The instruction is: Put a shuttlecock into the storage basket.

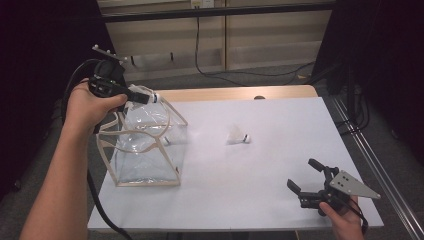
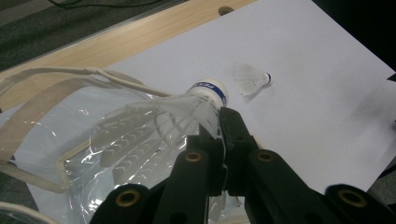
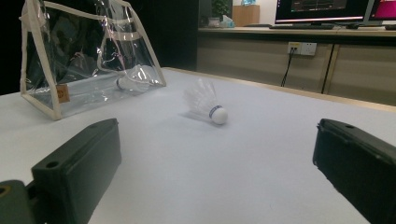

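Clear plastic with cream cloth trim makes up the bag (image 1: 145, 150) that stands on the left part of the white table (image 1: 260, 200), its mouth open upward and its cream straps drooping over the rim. Above that mouth the left gripper (image 1: 150, 97) holds a shuttlecock (image 2: 187, 112): in the left gripper view the black jaws are closed tight on the feather skirt, and the white cork with its blue band sticks out past the fingertips, out over the bag's rim (the feathers fan back over the bag's opening). The left hand (image 1: 92, 105) carries the gripper up off the table, at the bag's far corner.

A second shuttlecock (image 1: 238, 138) lies on its side on the bare table, well apart from the bag and about mid-table; in the right gripper view its cork points toward the camera. Inside the bag, on its floor, lies what looks like another shuttlecock (image 3: 133, 80), though the glare on the plastic makes it hard to be sure.

The right gripper (image 1: 307, 176) rests low at the near right corner of the table, held by the right hand (image 1: 345, 220), jaws spread wide with nothing between them, aimed toward the loose shuttlecock.
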A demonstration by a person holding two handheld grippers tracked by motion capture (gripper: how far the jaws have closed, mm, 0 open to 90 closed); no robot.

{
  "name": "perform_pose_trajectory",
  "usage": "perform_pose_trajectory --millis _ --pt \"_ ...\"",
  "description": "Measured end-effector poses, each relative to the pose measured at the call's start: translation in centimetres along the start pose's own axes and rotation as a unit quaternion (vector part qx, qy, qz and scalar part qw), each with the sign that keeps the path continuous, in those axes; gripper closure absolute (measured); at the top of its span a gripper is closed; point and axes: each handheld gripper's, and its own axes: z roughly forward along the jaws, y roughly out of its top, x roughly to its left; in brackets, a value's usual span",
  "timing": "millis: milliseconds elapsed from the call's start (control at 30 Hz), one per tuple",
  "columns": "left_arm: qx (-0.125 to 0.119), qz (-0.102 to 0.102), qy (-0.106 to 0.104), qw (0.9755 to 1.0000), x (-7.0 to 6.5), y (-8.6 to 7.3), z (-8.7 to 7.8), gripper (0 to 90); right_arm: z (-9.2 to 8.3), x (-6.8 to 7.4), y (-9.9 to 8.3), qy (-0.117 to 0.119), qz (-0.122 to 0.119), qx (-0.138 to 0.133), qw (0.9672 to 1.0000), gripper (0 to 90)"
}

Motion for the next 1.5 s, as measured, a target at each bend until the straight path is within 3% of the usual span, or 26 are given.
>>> perform_pose_trajectory --millis 800,1500 --pt "0.004 -0.012 0.020 0.9997 1.1 -0.8 0.2 89.1 0.0 0.0 0.0 0.000 0.000 0.000 1.0000 0.6" --pt "0.009 -0.028 0.025 0.9992 2.1 -1.6 0.6 89.1 0.0 -0.1 0.0 0.001 0.002 -0.002 1.0000 0.6"
